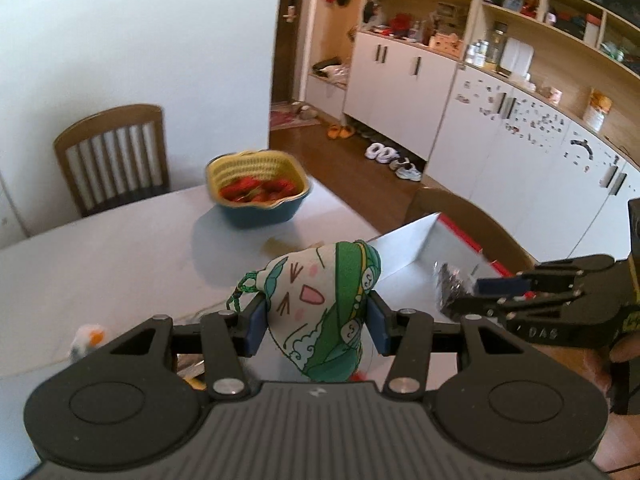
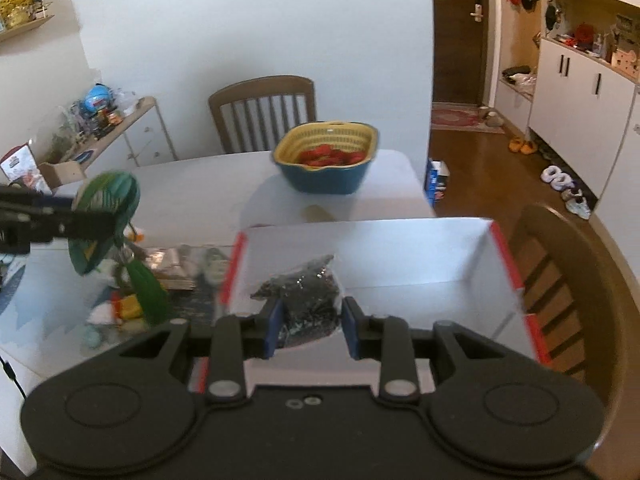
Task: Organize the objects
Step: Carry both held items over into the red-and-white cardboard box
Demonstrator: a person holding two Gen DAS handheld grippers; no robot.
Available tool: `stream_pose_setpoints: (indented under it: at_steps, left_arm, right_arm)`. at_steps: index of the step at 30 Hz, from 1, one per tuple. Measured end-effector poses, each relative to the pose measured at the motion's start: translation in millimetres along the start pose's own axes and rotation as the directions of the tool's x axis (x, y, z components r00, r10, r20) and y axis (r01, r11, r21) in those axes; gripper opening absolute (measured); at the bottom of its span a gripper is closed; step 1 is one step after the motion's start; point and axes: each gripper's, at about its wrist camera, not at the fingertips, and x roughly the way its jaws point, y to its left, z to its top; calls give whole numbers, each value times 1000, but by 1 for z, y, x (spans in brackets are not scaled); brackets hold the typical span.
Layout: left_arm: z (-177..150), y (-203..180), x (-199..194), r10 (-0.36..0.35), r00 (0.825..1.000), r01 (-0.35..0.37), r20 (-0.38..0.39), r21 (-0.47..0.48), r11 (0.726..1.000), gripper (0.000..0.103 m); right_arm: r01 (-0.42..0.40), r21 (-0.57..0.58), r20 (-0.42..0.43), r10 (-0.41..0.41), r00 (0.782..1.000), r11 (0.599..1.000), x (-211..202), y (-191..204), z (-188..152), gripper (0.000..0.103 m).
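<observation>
Green-white drawstring pouch point(image 1: 320, 308) pinched in left hand-held gripper point(image 1: 318, 320), held above the tabletop point(image 1: 120, 264) beside white box point(image 1: 408, 248). Right hand-held gripper point(image 2: 309, 326) grips black glittery bag point(image 2: 308, 300) over the box. Only right view shows toy clutter point(image 2: 132, 304) left of box. Both: blue-yellow basket point(image 2: 328, 156), wooden chair point(image 2: 262, 112), white cabinets point(image 1: 520, 152).

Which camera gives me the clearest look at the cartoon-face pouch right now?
Left wrist: the cartoon-face pouch sits centered and sharp between the left gripper pads, face print visible. The right wrist view catches it only at the left edge, blurred, side-on and partly hidden by the gripper.
</observation>
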Motion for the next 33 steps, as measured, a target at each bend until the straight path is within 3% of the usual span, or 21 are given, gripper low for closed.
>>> stream_pose_setpoints:
  at_steps: [7,17,28,33]
  left_arm:
    - [26,-54,41,-31,999,33,-17,69,997,50]
    - [10,-100,139,-27,988,49,-154,141,989,50]
    - [-10,-112,220,9,953,50,-304,186,981,50]
    - [-20,-106,243,29,924,51,-381,198,979,50]
  right_arm:
    - [32,7,-7,-31,999,999,-3,-41,-8,31]
    - [53,-27,-91,-56,994,998,29,-81,-24,30]
    - [23,-103,-185,-42,982,994,75,-89,-31,30]
    - [-9,-158,-252,-32,967,987,96,-84,-33,31]
